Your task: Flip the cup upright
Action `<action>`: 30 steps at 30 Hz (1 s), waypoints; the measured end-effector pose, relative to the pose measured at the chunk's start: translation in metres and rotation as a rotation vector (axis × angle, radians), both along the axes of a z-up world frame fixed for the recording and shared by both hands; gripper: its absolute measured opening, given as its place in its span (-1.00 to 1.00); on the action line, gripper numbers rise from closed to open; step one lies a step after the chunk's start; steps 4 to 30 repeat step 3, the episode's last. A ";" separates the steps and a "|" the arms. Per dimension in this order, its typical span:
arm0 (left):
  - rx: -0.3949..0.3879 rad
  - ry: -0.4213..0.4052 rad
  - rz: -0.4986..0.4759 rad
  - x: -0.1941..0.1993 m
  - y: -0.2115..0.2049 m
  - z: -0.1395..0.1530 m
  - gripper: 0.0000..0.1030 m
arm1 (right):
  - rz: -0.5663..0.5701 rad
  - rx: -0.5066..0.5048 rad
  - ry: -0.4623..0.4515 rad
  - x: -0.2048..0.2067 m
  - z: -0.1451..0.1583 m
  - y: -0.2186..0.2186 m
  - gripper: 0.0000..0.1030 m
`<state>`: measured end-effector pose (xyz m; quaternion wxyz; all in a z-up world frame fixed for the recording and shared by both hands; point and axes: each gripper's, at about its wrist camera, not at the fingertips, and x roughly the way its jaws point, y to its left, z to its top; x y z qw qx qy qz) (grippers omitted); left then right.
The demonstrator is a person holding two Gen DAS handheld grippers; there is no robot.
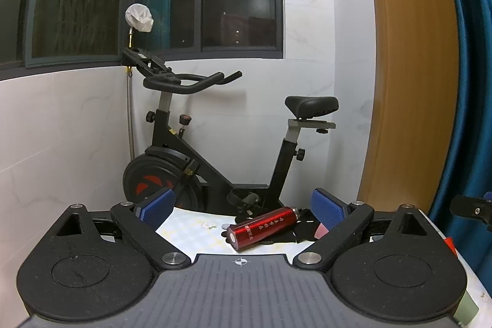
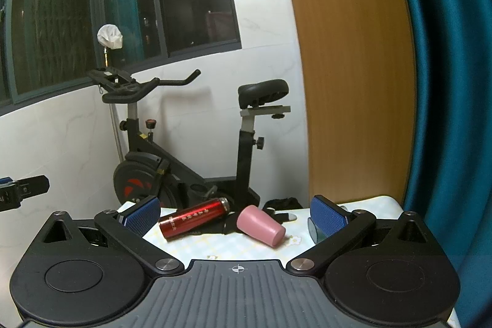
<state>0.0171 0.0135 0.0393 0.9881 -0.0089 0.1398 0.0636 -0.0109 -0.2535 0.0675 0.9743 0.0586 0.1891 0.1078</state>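
Note:
A pink cup (image 2: 261,225) lies on its side on the table's patterned cloth (image 2: 215,248), its base towards me and to the right. In the left wrist view only a pink sliver of the cup (image 1: 322,231) shows behind the right finger. My right gripper (image 2: 235,217) is open and empty, its blue pads either side of the cup and bottle, short of both. My left gripper (image 1: 243,209) is open and empty, a little short of the red bottle.
A red metal bottle (image 2: 193,217) lies on its side left of the cup; it also shows in the left wrist view (image 1: 261,228). Black gloves (image 2: 281,205) lie behind them. An exercise bike (image 1: 215,149) stands beyond the table. A blue curtain (image 2: 446,82) hangs at the right.

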 end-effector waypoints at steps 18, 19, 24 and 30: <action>-0.002 -0.001 0.000 0.001 0.001 0.000 0.89 | 0.000 0.000 0.001 -0.001 0.000 0.001 1.00; -0.002 -0.001 0.000 0.001 0.001 0.000 0.89 | 0.000 0.000 0.001 -0.001 0.000 0.001 1.00; -0.002 -0.001 0.000 0.001 0.001 0.000 0.89 | 0.000 0.000 0.001 -0.001 0.000 0.001 1.00; -0.002 -0.001 0.000 0.001 0.001 0.000 0.89 | 0.000 0.000 0.001 -0.001 0.000 0.001 1.00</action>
